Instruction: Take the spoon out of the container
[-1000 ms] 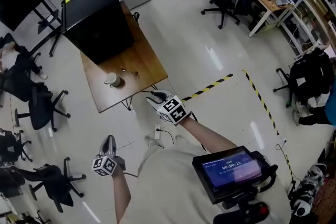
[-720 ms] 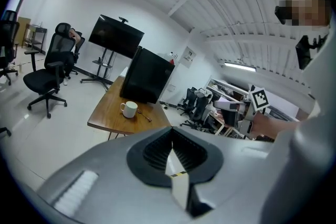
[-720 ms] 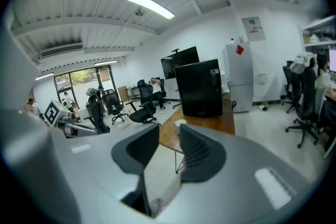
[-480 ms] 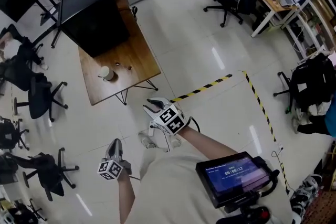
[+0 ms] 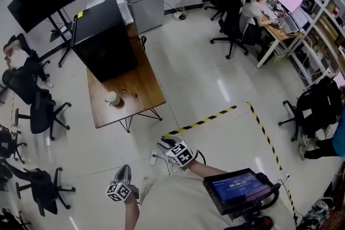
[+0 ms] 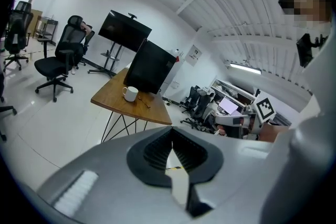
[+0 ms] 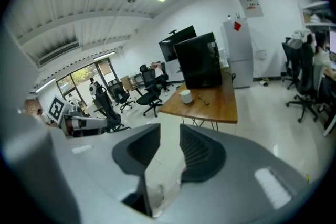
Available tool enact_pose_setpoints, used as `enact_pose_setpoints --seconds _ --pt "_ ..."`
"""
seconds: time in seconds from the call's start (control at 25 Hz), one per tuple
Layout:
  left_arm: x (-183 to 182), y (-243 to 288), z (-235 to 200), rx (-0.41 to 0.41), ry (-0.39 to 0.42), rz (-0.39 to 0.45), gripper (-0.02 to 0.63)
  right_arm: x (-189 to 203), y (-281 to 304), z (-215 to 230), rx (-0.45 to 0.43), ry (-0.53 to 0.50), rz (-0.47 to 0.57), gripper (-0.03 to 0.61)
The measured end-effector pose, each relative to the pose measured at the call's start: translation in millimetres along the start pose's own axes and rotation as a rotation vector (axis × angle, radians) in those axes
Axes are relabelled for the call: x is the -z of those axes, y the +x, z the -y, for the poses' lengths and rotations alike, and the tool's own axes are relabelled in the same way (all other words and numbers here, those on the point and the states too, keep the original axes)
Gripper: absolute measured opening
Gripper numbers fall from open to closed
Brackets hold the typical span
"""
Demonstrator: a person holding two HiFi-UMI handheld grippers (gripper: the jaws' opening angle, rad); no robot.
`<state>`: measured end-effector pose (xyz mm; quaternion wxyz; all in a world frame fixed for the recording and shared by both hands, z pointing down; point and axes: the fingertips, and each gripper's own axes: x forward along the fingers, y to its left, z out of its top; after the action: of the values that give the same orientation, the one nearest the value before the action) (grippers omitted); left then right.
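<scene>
A white cup (image 5: 112,98) stands on the wooden table (image 5: 141,75), far ahead of me. A thin spoon-like thing (image 6: 144,104) lies on the tabletop just right of the cup (image 6: 129,93); it is too small to make out well. Both grippers hang over the floor, well short of the table. My left gripper (image 5: 123,171) points toward the table, its jaws (image 6: 172,136) meeting at the tips with nothing in them. My right gripper (image 5: 164,143) has a clear gap between its pads (image 7: 169,134); its jaws are closing on nothing.
A big black box (image 5: 102,43) fills the table's far end. Office chairs (image 5: 40,116) stand left of the table. Yellow-black tape (image 5: 202,121) runs across the white floor. People sit at desks (image 5: 269,24) at the far right. A screen (image 5: 237,186) hangs at my chest.
The head view has pulled back and tilted up, so the table looks farther off. Both grippers sit lower in the view, closer to my body.
</scene>
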<state>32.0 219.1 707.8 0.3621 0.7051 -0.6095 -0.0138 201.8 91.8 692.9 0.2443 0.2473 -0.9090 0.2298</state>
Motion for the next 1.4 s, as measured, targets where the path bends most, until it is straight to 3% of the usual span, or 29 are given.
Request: enact_pose_setpoints --seconds 0.4,0.68,1.08,1.4 --pt "-53 4 -23 0.083 0.114 -0.039 0.002 -11 26 -52 0.025 0.045 0.043 0.109" --pt "-61 -5 -39 0.133 0.126 -0.061 0.002 -5 38 -63 0.082 0.063 0.026 0.097" --pt "-59 -43 -88 0.118 0.095 -0.068 0.002 -56 1 -4 0.304 0.133 0.151 0.092" --pt "-32 -54 -107 0.125 0.121 -0.136 0.002 -35 -10 4 0.357 0.171 0.121 0.092"
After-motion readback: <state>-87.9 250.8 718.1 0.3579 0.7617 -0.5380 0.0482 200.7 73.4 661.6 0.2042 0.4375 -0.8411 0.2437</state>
